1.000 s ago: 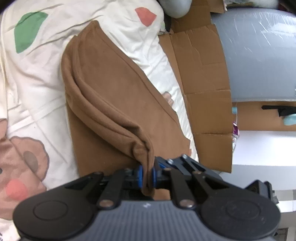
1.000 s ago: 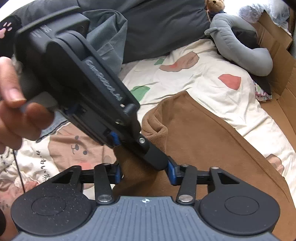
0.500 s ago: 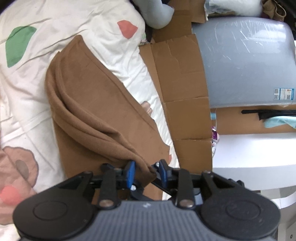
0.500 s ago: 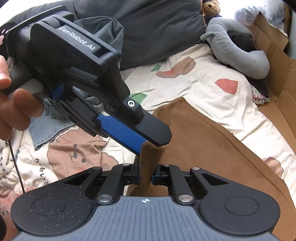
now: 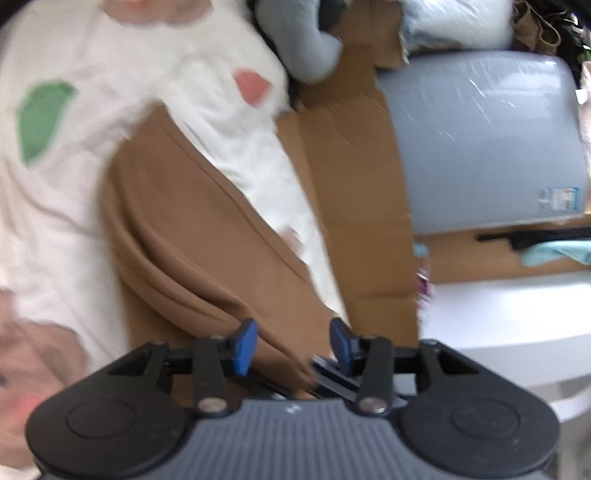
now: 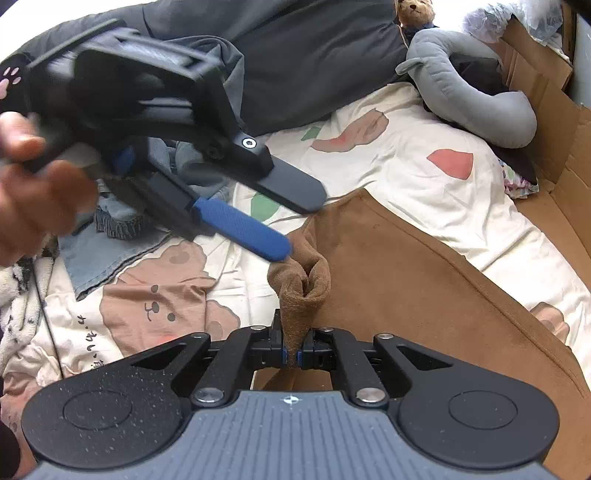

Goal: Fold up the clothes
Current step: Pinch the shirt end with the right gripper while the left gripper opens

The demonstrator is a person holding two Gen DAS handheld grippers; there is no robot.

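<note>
**Brown garment pinched by the right gripper as the left lets go**

The right gripper [image 6: 291,356] points down at the bed, its fingers [image 6: 282,354] pressed together on a bunched corner of the brown garment [image 6: 424,295]; the pinched fold rises from between the blue pads. The left gripper [image 6: 295,221] reaches in from 10 o'clock in the right wrist view, held by one hand [image 6: 33,192] whose thumb and fingertips wrap the handle. Its fingers stand apart and are opening: one dark finger lies above, one blue-padded finger [image 6: 240,230] below, the tip of the latter touching the garment's bunched corner. In the left wrist view the same gripper [image 5: 293,341] shows two blue pads spread with the garment's folded edge [image 5: 221,258] lying between them, not squeezed.

The garment lies on the bedsheet [image 6: 406,177], a cream cloth with bear, green and red patches, and stretches from the centre toward 4 o'clock in the right wrist view.

Count: two grippers, one hand in view, one brown garment. One grey plush toy [image 6: 461,88] lies at 1 o'clock, one small teddy bear [image 6: 413,11] at 12 o'clock, one dark grey blanket [image 6: 314,55] behind, and one denim piece [image 6: 110,243] at 9 o'clock. Cardboard [image 6: 546,122] lines the bed's edge at 2 o'clock.
</note>
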